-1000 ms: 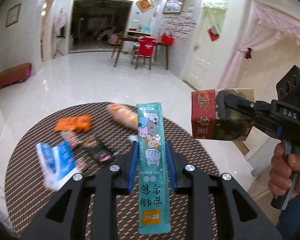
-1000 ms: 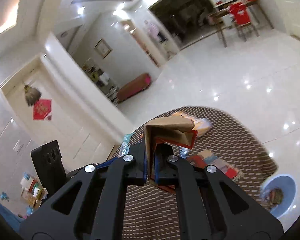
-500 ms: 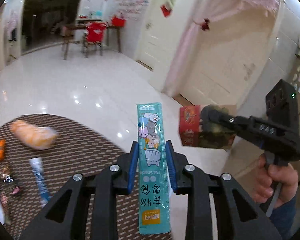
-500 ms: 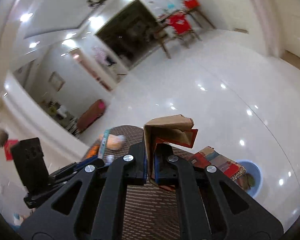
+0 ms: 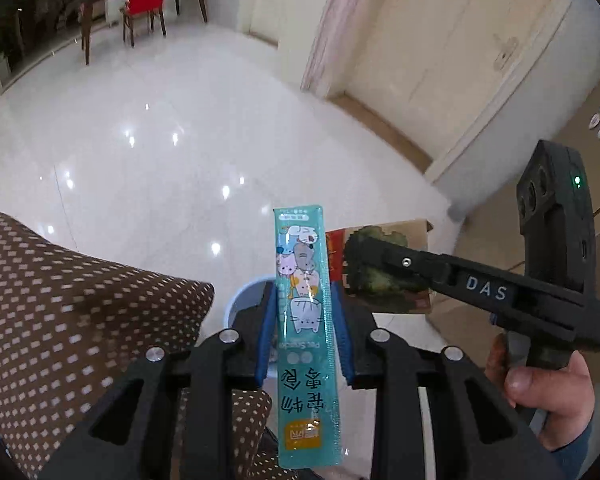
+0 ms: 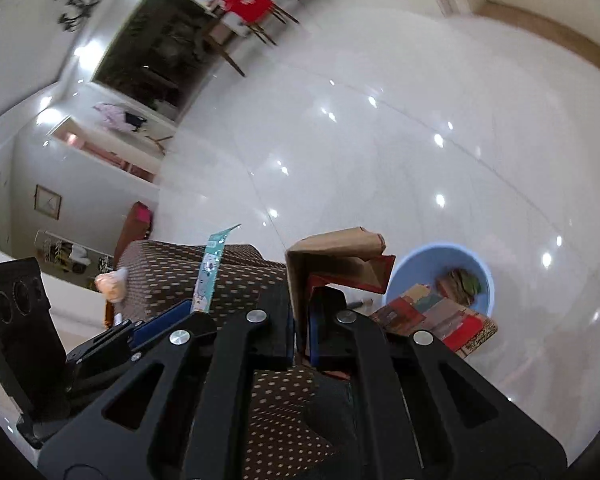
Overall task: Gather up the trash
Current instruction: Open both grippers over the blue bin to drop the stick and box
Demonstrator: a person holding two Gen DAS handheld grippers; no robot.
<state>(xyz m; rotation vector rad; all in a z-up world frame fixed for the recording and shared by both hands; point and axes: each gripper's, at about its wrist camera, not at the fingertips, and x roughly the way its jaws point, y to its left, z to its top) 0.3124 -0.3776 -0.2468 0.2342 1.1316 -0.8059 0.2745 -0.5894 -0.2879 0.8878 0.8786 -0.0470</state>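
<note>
My left gripper (image 5: 303,322) is shut on a teal pet snack packet (image 5: 305,320), which stands upright between the blue pads. From the right wrist view the same packet (image 6: 211,266) sticks up from the left gripper (image 6: 196,306). My right gripper (image 6: 300,320) is shut on a flattened brown and red cardboard box (image 6: 332,256); that box (image 5: 384,264) hangs just right of the packet in the left wrist view. A blue bin (image 6: 440,264) stands on the floor below, partly hidden behind the packet (image 5: 242,298), with trash inside.
The brown dotted tablecloth (image 5: 60,312) covers the table at the left. A multicoloured box (image 6: 436,320) lies against the bin's rim. An orange wrapped bun (image 6: 110,286) lies on the table's far side. A person's hand (image 5: 540,380) grips the right gripper's handle. Glossy white floor lies beyond.
Both grippers have swung right, off the table, and tipped down towards the floor, each holding its trash. The blue bin now shows below them; the table's trash has left the left wrist view.
</note>
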